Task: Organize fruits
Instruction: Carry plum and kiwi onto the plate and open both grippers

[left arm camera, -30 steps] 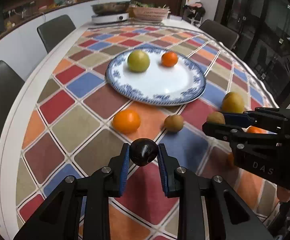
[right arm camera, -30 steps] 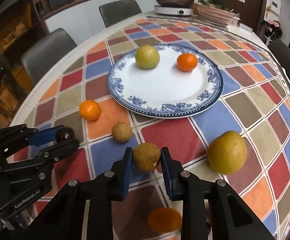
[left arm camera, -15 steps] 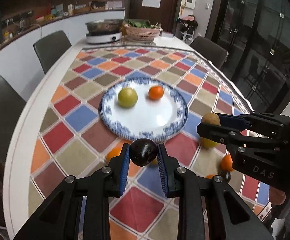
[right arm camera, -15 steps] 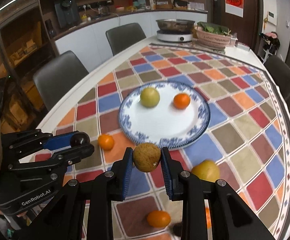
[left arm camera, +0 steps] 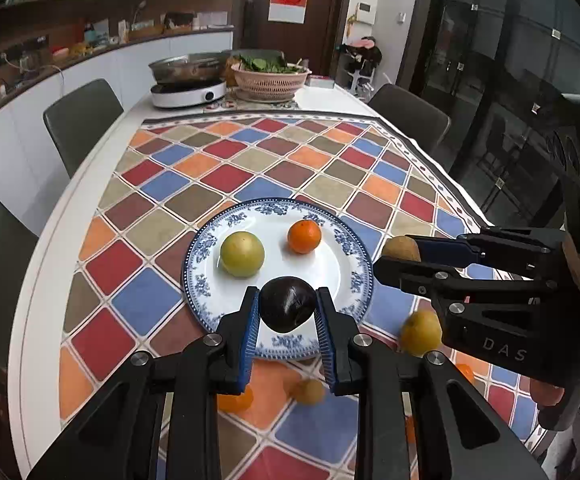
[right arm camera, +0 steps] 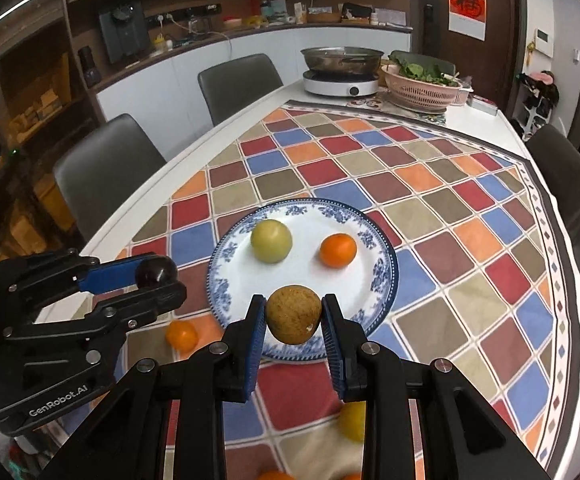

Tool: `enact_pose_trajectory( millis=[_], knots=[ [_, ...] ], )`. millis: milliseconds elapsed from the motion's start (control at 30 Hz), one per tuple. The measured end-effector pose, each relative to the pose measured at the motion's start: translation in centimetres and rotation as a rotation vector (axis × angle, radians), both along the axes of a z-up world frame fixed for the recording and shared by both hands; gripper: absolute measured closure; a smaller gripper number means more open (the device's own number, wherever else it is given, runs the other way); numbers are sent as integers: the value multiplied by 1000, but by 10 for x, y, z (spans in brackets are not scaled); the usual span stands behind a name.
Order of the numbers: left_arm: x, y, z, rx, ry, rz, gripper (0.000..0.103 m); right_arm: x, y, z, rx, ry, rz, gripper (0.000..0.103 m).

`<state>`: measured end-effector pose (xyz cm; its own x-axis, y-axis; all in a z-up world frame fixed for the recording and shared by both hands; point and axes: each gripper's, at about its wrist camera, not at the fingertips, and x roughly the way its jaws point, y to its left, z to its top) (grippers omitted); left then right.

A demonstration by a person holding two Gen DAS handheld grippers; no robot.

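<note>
Two fruits lie side by side on the plate. Nearer than the plate, four fruits rest on the tablecloth. Behind the plate stand cooker and basket.

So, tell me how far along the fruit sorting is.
Done: a green fruit and a tangerine sit on the plate. In hand: left gripper clamps a dark fruit, right gripper a brown one. Left: several fruits on the tablecloth, including an orange.
</note>
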<state>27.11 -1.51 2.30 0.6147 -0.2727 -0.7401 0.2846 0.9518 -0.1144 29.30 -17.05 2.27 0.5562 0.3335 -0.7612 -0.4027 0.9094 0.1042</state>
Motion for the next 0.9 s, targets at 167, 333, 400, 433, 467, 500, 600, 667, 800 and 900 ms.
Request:
enact_pose_trajectory(
  millis=[167, 333, 400, 433, 467, 500, 600, 667, 800, 900],
  knots=[
    [24, -1, -13, 5, 39, -3, 75, 26, 3, -14, -5, 46, 4, 74],
    [47, -3, -31, 20, 74, -7, 75, 49, 5, -32, -22, 95, 8, 74],
    [56, -5, -38, 24, 92, -8, 75, 56, 5, -38, -33, 108, 10, 74],
    [58, -5, -40, 22, 97, -9, 75, 60, 5, -42, -38, 116, 9, 74],
    [62, -5, -44, 20, 103, -11, 75, 64, 4, -45, -40, 126, 7, 74],
    [66, -6, -47, 20, 109, -12, 75, 67, 3, -48, -40, 134, 7, 74],
    [75, -8, -57, 27, 132, -17, 75, 76, 2, -57, -36, 162, 6, 74],
    [79, -10, -62, 29, 143, -23, 75, 81, 3, -63, -34, 183, 12, 74],
    [87, -13, -69, 20, 167, -29, 75, 87, 2, -72, -42, 200, 14, 74],
    [92, -15, -71, 14, 177, -32, 75, 91, 2, -73, -34, 207, 13, 74]
  ],
)
